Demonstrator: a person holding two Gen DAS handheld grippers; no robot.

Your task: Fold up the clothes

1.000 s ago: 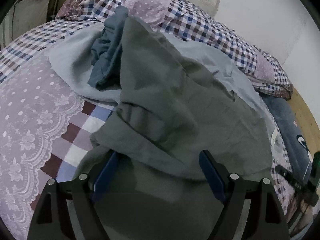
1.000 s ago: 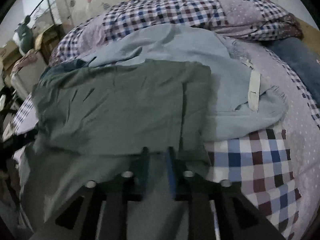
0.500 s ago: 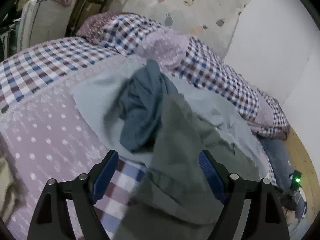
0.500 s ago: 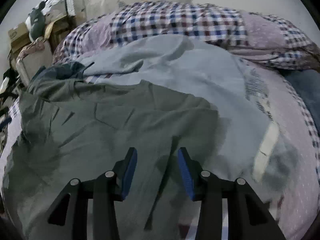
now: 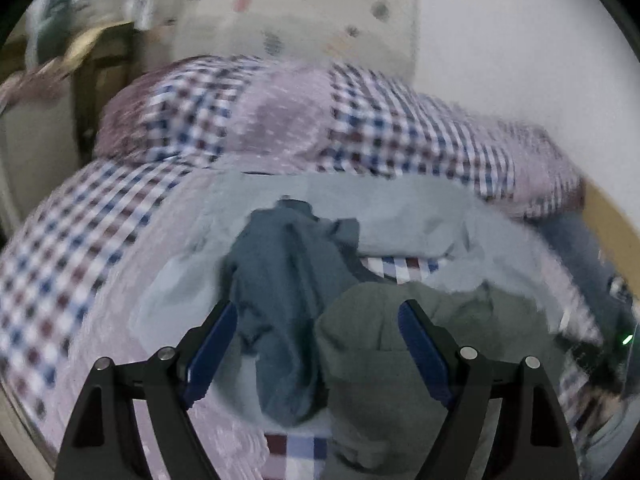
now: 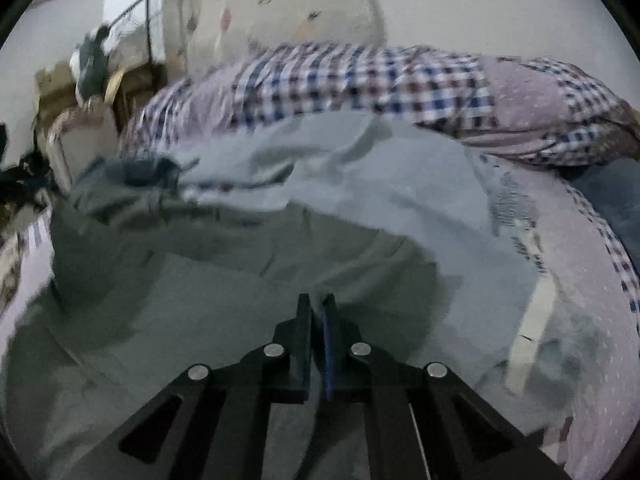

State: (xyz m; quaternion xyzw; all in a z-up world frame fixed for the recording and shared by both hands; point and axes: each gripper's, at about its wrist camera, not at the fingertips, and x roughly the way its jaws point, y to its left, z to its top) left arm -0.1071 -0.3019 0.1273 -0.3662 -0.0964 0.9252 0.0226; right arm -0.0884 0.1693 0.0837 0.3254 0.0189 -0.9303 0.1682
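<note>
**Three soft garments heaped on the bed, one taken by the edge**

Three garments are seen on the bed (image 5: 80, 264): a grey-green garment (image 6: 248, 280) nearest, a crumpled dark teal garment (image 5: 280, 280) beside it, and a pale blue garment (image 6: 360, 184) spread beneath both. The right gripper (image 6: 316, 320) is shown with fingers pressed together; whether a fold of the grey-green cloth is pinched cannot be told. The left gripper (image 5: 316, 344) is held with fingers spread wide above the heap, nothing between them. The fabric is judged light, limp and prone to bunching, so it will sag wherever unsupported. A hold is best taken at a hem or corner, both hands well apart, so that the cloth can be drawn flat.
</note>
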